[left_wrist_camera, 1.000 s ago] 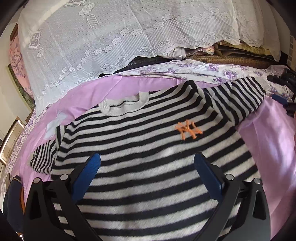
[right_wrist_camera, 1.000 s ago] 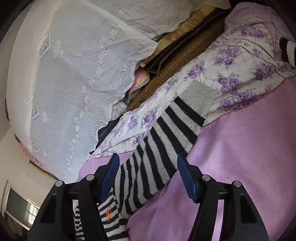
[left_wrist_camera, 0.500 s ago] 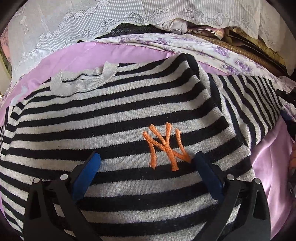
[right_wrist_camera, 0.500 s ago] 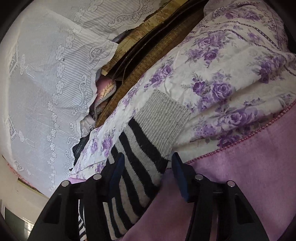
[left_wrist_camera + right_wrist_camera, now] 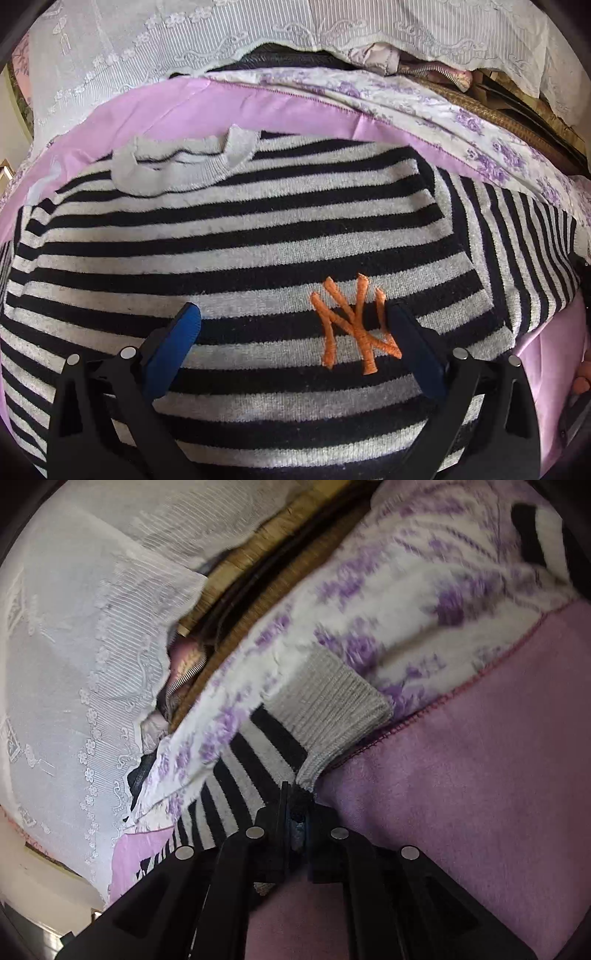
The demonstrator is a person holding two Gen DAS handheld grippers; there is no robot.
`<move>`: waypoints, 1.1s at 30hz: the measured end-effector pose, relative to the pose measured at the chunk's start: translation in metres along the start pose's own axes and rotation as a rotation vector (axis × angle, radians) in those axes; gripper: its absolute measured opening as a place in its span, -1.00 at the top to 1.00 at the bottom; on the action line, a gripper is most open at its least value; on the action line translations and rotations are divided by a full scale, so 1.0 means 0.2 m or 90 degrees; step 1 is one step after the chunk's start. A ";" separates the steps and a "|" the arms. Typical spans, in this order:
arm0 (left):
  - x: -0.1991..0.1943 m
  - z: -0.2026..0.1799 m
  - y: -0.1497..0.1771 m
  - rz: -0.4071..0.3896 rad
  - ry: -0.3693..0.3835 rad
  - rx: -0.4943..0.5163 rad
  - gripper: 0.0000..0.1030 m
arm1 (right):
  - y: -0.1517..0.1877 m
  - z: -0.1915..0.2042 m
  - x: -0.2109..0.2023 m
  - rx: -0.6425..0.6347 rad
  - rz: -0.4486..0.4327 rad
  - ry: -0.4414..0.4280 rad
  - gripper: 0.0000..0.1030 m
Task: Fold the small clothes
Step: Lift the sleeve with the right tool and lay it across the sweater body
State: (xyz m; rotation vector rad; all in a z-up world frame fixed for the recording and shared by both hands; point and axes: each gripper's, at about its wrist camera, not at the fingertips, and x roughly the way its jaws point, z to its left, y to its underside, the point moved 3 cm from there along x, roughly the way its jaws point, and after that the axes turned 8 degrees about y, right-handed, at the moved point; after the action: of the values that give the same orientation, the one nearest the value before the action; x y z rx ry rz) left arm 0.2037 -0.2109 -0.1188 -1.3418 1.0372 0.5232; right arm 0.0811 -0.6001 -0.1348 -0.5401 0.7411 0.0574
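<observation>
Right gripper (image 5: 295, 812) was clenched on the sleeve (image 5: 258, 760) near its grey cuff (image 5: 332, 709), left gripper (image 5: 291, 332) spread over the striped sweater (image 5: 240, 236) lying flat on the pink blanket (image 5: 221, 107); best to carry sleeve low across chest, left pinning body.

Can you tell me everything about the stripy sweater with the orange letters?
The sweater is a fuzzy knit with black and grey stripes, a plain grey collar, and orange NY letters stitched on the chest. It lies face up on a pink blanket. The right gripper pinches its sleeve near the grey ribbed cuff. The left gripper is open over the chest.
</observation>
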 end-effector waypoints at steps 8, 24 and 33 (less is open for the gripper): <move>-0.08 0.00 0.03 -0.037 0.007 0.032 -0.91 | 0.01 0.06 -0.10 -0.018 -0.045 -0.036 0.86; -0.28 0.12 -0.13 -0.061 0.158 -0.015 -0.91 | 0.71 1.04 -0.61 -0.404 -0.099 -0.193 0.87; -0.27 0.29 -0.14 -0.047 0.193 -0.074 -0.91 | 1.09 1.26 -0.65 -0.476 -0.072 -0.195 0.86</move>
State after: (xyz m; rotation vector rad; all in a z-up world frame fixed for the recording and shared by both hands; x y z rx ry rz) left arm 0.2176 -0.1490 -0.0635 -1.5904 1.2125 0.3351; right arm 0.0914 -0.2710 0.0066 -1.2532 0.3673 0.3134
